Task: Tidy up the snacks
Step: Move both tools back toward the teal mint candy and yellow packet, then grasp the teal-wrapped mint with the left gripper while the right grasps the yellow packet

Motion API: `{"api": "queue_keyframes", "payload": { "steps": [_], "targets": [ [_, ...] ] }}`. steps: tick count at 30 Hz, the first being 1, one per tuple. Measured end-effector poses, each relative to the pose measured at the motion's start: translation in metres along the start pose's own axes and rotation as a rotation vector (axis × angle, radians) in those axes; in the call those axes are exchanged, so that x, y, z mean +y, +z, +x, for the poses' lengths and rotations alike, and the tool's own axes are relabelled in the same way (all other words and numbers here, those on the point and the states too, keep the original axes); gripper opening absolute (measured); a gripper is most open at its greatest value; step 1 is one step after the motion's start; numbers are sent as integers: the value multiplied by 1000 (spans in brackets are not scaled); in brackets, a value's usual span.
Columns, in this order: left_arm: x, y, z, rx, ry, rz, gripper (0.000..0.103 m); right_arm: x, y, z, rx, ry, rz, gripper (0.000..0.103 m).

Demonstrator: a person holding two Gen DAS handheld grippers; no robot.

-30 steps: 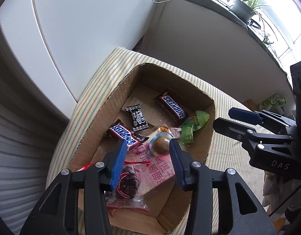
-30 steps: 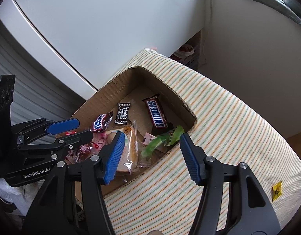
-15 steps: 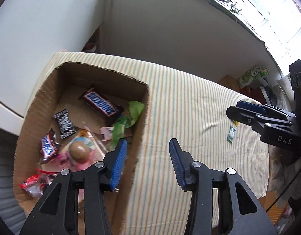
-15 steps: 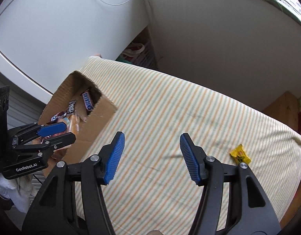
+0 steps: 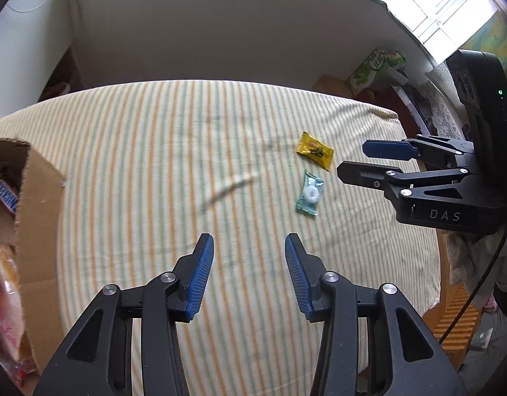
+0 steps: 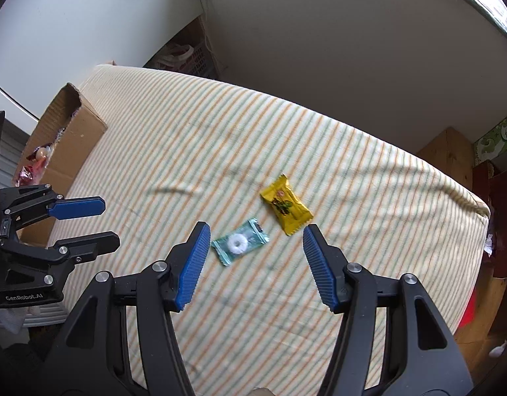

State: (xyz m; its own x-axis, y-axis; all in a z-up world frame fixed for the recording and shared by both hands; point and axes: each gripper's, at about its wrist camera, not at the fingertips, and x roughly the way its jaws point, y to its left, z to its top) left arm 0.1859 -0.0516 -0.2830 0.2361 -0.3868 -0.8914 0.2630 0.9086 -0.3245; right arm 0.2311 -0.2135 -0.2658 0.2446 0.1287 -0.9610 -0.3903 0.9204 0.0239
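A yellow snack packet (image 6: 285, 208) and a teal wrapped ring candy (image 6: 240, 241) lie side by side on the striped cloth (image 6: 220, 151). My right gripper (image 6: 255, 231) is open and empty, just above and behind the teal candy. Both snacks also show in the left wrist view: the yellow packet (image 5: 314, 150) and the teal candy (image 5: 309, 193). My left gripper (image 5: 248, 242) is open and empty over bare cloth, left of the snacks. A cardboard box (image 6: 68, 138) with several snacks inside stands at the left end of the cloth.
The box's near wall (image 5: 38, 214) is at the left in the left wrist view. A white wall (image 6: 319, 49) runs behind the table. A green carton (image 5: 375, 66) and wooden furniture (image 6: 448, 151) stand off the table's right end.
Both grippers have swung right, away from the box, to the two loose snacks on the cloth. Both stay open and empty.
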Motion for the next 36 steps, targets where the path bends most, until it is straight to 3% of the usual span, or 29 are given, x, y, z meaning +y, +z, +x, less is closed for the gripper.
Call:
{"api": "queue_keyframes", "payload": {
  "steps": [9,17,19,22,36],
  "targets": [
    [-46,19,47,47,-23,67,44,-35,-3,12,43,59,-63,61],
    [-52,24,60,50,-42,67,44,-27,14,23,52,136,-186,61],
    [-54,27,65,50,-46,59,43,-23,16,29,63,128,-219,61],
    [-58,30,71,46,-43,52,43,-19,20,39,80,141,-232,52],
    [-79,37,89,28,-32,91,38,-16,21,53,90,126,-276,52]
  ]
}}
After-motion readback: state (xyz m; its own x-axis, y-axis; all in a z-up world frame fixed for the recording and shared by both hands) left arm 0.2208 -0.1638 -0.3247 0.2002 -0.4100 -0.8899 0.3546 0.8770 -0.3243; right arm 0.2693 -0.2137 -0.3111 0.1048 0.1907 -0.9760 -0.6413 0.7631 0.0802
